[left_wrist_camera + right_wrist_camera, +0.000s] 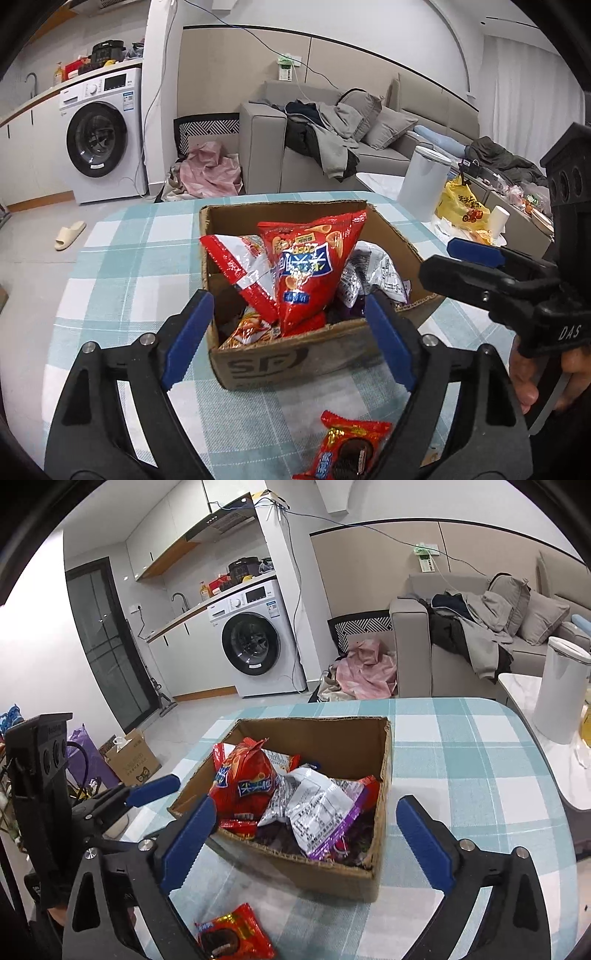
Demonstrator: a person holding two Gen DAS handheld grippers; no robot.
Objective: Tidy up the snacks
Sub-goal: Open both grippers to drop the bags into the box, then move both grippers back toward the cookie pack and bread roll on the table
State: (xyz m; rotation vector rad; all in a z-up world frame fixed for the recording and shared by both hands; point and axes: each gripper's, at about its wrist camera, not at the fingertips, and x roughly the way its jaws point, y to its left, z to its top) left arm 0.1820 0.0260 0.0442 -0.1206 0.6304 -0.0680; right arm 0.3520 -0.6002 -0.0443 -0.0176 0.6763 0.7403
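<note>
Cardboard box (pixel 295 354) sat on checked tablecloth (pixel 122 266), filled with snack bags; red chip bag (pixel 310 266) stood on top. Red cookie packet (pixel 347 450) lay on cloth just before box. Left gripper (pixel 288 339) and right gripper (pixel 306 842) both spread wide, holding nothing.

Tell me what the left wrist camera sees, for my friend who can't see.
An open left gripper hovers before a cardboard box stuffed with snack bags, on a checked tablecloth. One red cookie packet lies outside it.
</note>
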